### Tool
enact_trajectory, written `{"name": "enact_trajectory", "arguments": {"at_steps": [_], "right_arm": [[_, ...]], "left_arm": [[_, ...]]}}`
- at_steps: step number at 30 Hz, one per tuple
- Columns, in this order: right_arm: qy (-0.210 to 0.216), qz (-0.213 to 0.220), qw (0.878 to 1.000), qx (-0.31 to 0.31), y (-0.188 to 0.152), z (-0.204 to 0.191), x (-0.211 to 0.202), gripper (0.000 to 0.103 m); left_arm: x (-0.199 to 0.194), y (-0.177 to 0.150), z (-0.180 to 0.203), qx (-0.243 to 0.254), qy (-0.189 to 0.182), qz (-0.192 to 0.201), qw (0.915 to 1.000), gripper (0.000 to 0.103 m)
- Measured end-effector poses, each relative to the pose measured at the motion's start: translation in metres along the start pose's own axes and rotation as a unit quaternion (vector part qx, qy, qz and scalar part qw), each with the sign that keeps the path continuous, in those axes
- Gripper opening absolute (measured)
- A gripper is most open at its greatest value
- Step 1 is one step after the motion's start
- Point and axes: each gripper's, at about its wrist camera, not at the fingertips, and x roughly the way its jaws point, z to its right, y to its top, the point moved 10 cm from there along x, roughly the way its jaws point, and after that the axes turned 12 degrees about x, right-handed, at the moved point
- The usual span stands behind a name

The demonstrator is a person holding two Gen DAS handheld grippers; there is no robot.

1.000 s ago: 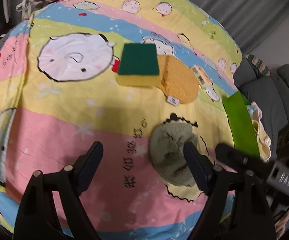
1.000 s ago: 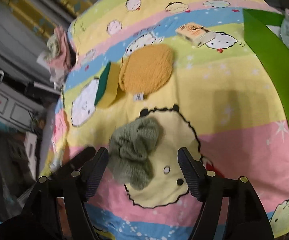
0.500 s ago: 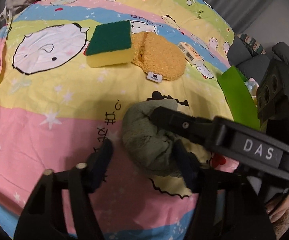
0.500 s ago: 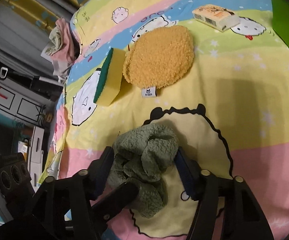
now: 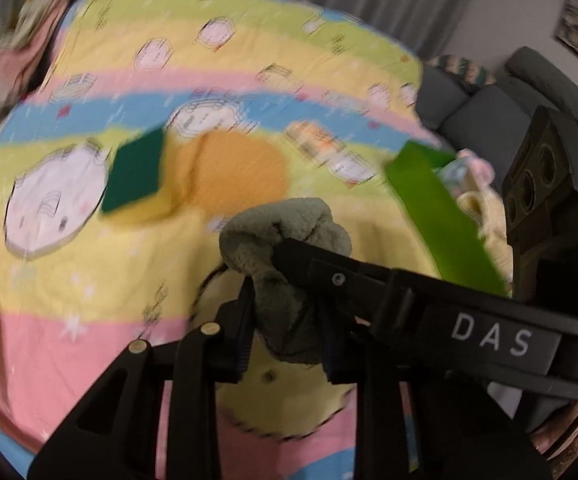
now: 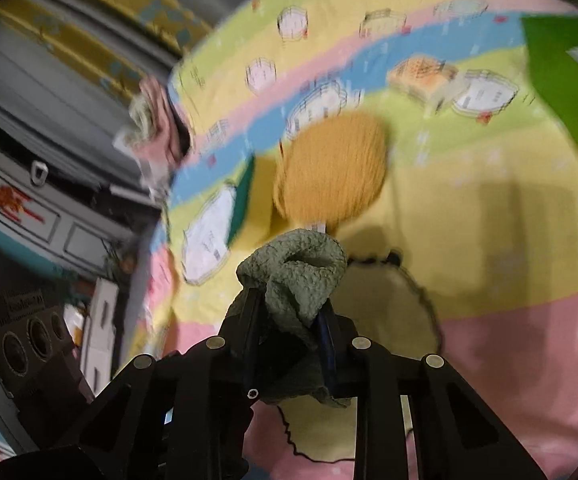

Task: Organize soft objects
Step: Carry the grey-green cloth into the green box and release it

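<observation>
A crumpled grey-green fleece cloth [image 5: 285,232] [image 6: 297,268] hangs above the striped cartoon blanket [image 5: 89,280], pinched from two sides. My left gripper [image 5: 285,332] is closing, and its pads squeeze the cloth's lower part. My right gripper [image 6: 289,328] is also closing with the cloth bunched between its pads; one of its fingers [image 5: 329,268] crosses the left wrist view over the cloth. Farther back lie a green-topped yellow sponge [image 5: 137,176] [image 6: 245,196] and a round orange fleece pad [image 5: 233,172] [image 6: 333,172], touching each other.
A green-walled bin [image 5: 441,216] [image 6: 561,80] with pale soft items [image 5: 477,208] stands at the blanket's right edge. A small printed box [image 5: 313,140] [image 6: 421,76] lies beyond the pad. Clothes [image 5: 21,40] are heaped at the far left corner, and a grey sofa [image 5: 489,112] is behind.
Both grippers moved in around the green cloth, closed on it from opposite sides and lifted it off the blanket. The sponge, pad and box stayed where they were.
</observation>
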Motion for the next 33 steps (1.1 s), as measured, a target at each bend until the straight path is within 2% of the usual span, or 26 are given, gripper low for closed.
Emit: {"name": "enact_trajectory", "arguments": {"at_steps": [3, 8, 13, 18, 21, 26, 33], "right_arm": [[-0.001, 0.053, 0.999, 0.001, 0.021, 0.003, -0.038, 0.028], [-0.011, 0.137, 0.990, 0.024, 0.061, 0.029, -0.106, 0.028], [-0.042, 0.201, 0.977, 0.059, 0.093, 0.069, -0.156, 0.028], [-0.054, 0.226, 0.969, 0.084, 0.113, 0.099, -0.178, 0.028], [-0.072, 0.231, 0.965, 0.098, 0.121, 0.116, -0.180, 0.028], [-0.101, 0.217, 0.965, 0.110, 0.129, 0.142, -0.172, 0.028], [-0.136, 0.191, 0.964, 0.124, 0.131, 0.168, -0.153, 0.028]], "left_arm": [[-0.006, 0.027, 0.031, 0.037, -0.016, 0.030, 0.9987, 0.023], [0.001, 0.071, 0.098, 0.100, -0.057, 0.064, 0.9913, 0.024], [0.024, 0.097, 0.151, 0.147, -0.079, 0.060, 0.9841, 0.024], [0.046, 0.108, 0.183, 0.168, -0.107, 0.056, 0.9783, 0.024], [0.062, 0.112, 0.190, 0.172, -0.111, 0.044, 0.9778, 0.024], [0.091, 0.109, 0.197, 0.171, -0.121, 0.017, 0.9776, 0.024], [0.122, 0.100, 0.198, 0.175, -0.113, -0.021, 0.9778, 0.023]]}}
